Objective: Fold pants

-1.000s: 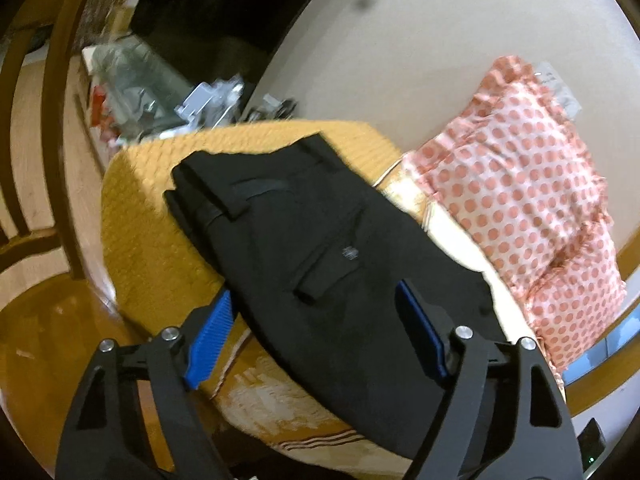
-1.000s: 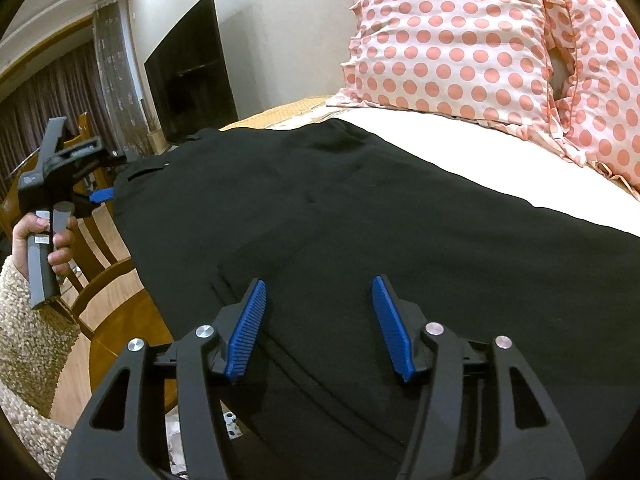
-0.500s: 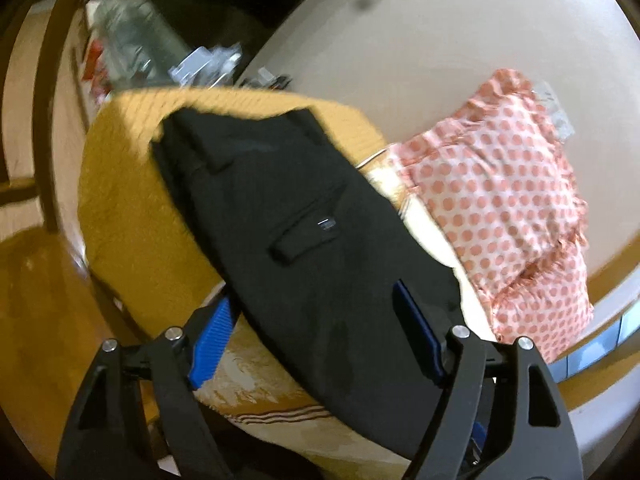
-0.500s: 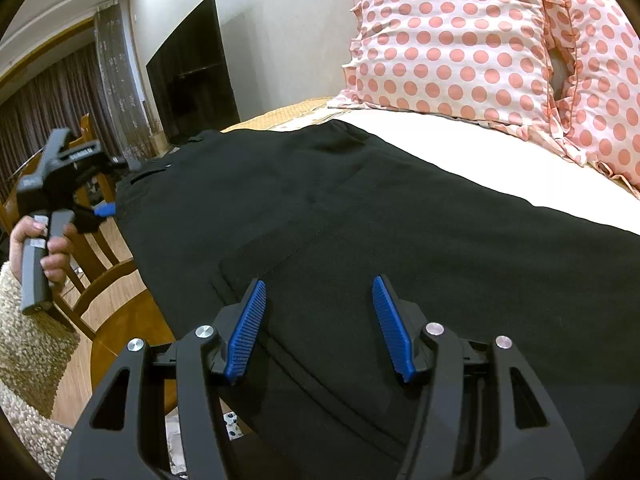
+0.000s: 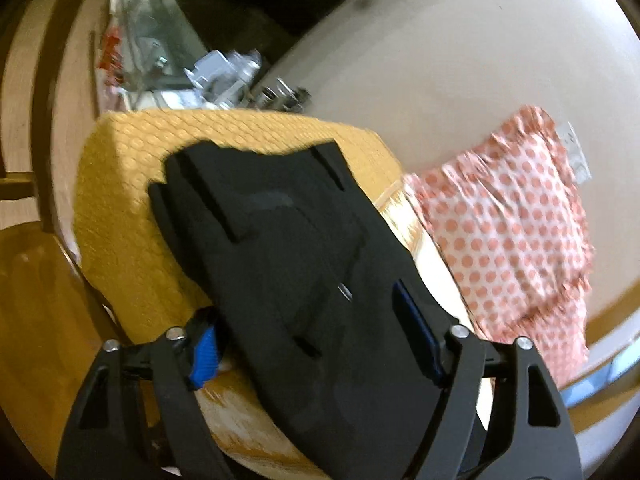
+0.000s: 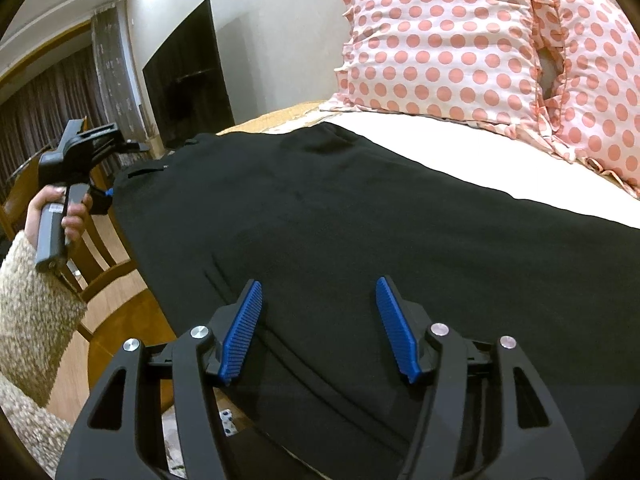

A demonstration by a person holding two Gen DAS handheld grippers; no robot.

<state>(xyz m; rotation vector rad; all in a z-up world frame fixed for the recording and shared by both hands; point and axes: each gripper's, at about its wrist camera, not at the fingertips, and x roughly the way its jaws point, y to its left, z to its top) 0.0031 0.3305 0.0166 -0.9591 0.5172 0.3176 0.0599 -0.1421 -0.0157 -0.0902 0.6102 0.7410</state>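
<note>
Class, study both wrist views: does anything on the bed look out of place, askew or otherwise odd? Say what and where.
The black pants lie flat but run diagonally across the bed, their near edge hanging past the mattress side. In the right wrist view, the polka-dot pillowcase gapes open at a side slit. Nothing looks spilled or damaged.

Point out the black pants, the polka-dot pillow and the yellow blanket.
black pants [image 6: 360,208], right wrist view, flat middle of the fabric.
polka-dot pillow [image 6: 440,40], right wrist view, centre of its front face.
yellow blanket [image 5: 128,200], left wrist view, bare textured part left of the pants.
</note>
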